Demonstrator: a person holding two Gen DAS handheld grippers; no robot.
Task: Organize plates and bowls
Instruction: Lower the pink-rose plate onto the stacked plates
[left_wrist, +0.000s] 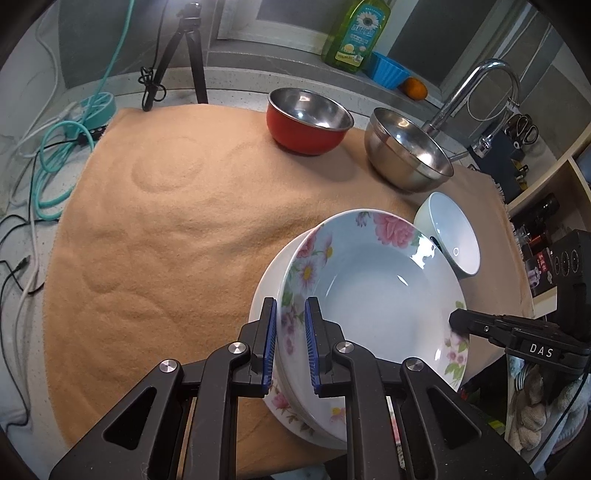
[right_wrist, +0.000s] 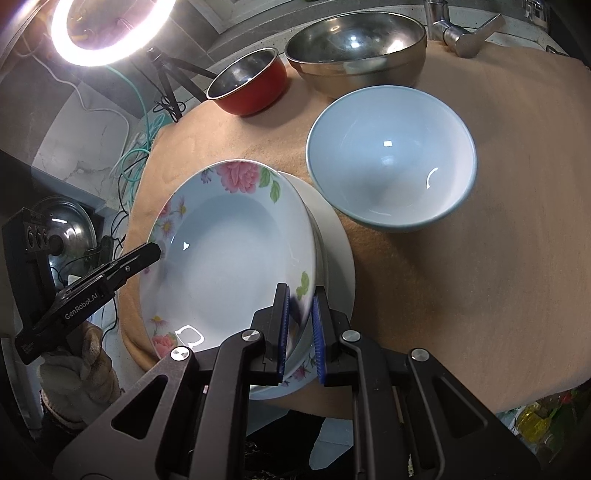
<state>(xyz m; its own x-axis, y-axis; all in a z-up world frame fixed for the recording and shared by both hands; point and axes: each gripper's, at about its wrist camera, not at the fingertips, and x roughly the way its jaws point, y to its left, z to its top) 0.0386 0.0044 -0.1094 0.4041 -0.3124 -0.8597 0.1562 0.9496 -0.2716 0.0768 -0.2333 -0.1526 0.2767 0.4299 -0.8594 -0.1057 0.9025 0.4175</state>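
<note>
Left wrist view: the left hand-held gripper (left_wrist: 290, 341) is clamped on the near rim of the flowered plate (left_wrist: 373, 295), which sits atop a stack of plates (left_wrist: 264, 295) on the cloth-covered worktop (left_wrist: 166, 229). The red bowl (left_wrist: 308, 125) and steel bowl (left_wrist: 406, 151) stand beyond.

Right wrist view: the right hand-held gripper (right_wrist: 300, 334) grips the flowered plate's (right_wrist: 229, 258) opposite rim; the white bowl (right_wrist: 391, 162) stands just beside the stack.

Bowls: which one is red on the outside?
The red bowl, farthest back on the cloth. The steel bowl beside it is silver all over, and the white bowl is pale.
</note>
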